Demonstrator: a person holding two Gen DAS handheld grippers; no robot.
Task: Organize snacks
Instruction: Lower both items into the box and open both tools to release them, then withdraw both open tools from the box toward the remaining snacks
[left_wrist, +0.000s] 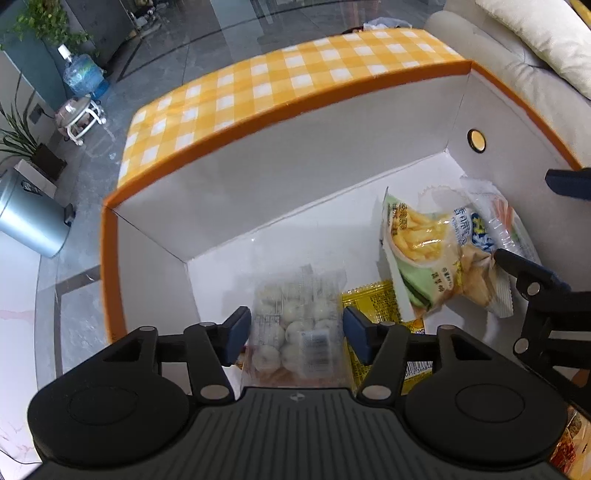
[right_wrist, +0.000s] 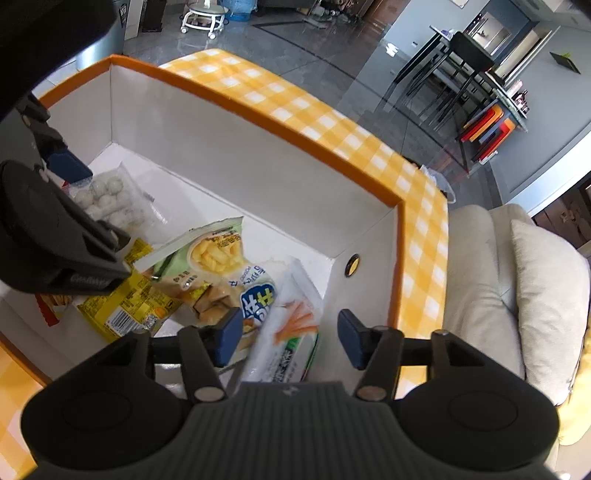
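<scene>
A white box with an orange rim and yellow check outside holds several snacks. My left gripper points down into it, open, with a clear bag of white balls lying between its blue pads, which stand clear of the bag. Beside that bag lie a yellow packet and a green fries packet. My right gripper is open over a clear packet of orange sticks, next to a blue-and-white packet.
A cream sofa with a cushion stands right beside the box. A red packet lies at the box's near wall. On the grey floor beyond are a metal bin, a water bottle and a dining table with chairs.
</scene>
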